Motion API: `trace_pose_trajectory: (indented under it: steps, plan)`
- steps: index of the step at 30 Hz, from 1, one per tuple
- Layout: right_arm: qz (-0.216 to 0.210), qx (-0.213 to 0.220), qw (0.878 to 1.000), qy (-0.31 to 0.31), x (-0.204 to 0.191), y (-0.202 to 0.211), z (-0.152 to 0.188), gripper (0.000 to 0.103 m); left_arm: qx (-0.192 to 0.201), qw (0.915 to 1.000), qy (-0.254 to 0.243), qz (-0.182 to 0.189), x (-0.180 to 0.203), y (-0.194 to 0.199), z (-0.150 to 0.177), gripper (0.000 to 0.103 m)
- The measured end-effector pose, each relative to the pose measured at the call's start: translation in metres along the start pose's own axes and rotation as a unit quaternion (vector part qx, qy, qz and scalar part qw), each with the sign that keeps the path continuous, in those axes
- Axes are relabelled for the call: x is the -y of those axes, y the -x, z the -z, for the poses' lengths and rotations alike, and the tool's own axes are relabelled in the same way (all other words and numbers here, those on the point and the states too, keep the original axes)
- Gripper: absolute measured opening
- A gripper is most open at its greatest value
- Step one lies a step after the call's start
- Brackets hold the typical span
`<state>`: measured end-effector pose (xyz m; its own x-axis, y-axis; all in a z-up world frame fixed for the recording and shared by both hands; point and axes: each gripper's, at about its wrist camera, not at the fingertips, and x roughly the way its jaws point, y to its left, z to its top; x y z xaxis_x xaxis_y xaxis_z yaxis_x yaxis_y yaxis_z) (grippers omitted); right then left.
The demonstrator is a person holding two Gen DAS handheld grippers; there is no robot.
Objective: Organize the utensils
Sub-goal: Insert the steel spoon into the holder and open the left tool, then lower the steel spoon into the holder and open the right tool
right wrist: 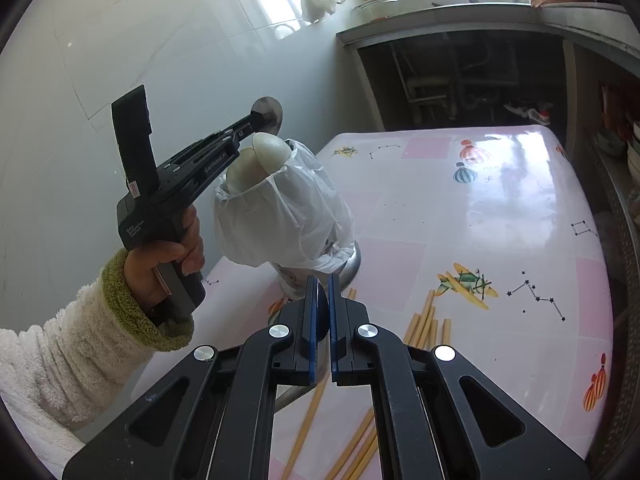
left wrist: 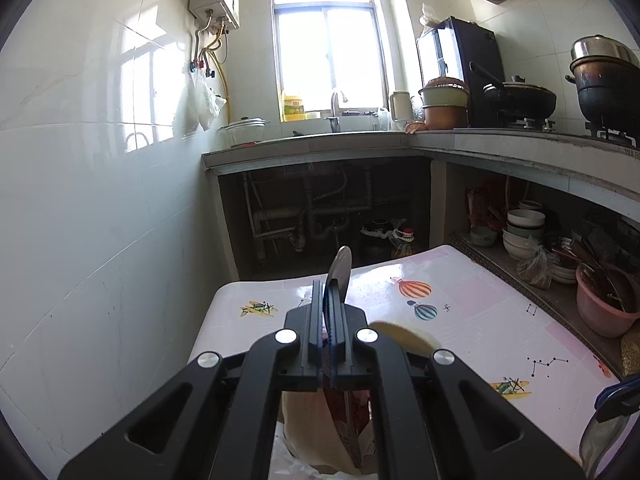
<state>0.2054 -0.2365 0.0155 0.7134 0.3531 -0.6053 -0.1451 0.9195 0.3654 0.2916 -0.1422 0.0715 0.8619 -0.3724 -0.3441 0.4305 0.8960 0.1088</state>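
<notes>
Pink glossy oilcloth table (right wrist: 500, 216) printed with balloons and constellations, set in a narrow white-tiled kitchen; near its left edge, a steel utensil holder wrapped in a white plastic bag (right wrist: 280, 216), two pale plastic spoons (right wrist: 272, 148) already standing in it.

Left gripper (right wrist: 250, 124) directly above the holder, jaws clamped tight on a stainless steel spoon (left wrist: 339, 276); round bowl up past the fingertips, handle hanging down toward the holder's mouth, long axis close to upright; probably a short straight drop left before letting go.

Right gripper (right wrist: 322, 300) on the holder's near side, low by its base, jaws pressed together; a grey metal part showing beneath them, whether pinched impossible to tell.

Loose bamboo chopsticks (right wrist: 428, 320) flat on the cloth to the holder's right, nearer the right gripper; likely next in line.

Tiled wall close on the holder's left, little sideways room there; pale spoons crowding the mouth; broad free tabletop to the holder's right.
</notes>
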Motion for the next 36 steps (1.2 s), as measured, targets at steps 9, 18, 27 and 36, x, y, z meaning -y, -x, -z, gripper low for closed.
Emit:
trace_pose_trajectory:
  steps: [9,18,27,36]
  plan:
    - [0.005,0.002,1.000,-0.005,0.004,0.002,-0.001,0.003,-0.014,0.9994,0.027,0.019,-0.008,0.011,0.004,0.040]
    - [0.028,0.054,0.998,0.000,0.003,0.038,-0.021,0.003,0.023,0.9958,0.087,0.012,-0.038,0.076,-0.001,0.070]
    - [0.016,0.195,0.980,0.031,-0.024,0.094,-0.107,0.003,-0.027,0.9891,0.144,0.003,-0.067,0.125,0.049,0.079]
    - [0.080,0.207,0.964,0.146,-0.082,0.022,-0.161,0.003,-0.050,0.9847,0.167,-0.011,-0.069,0.143,0.095,0.081]
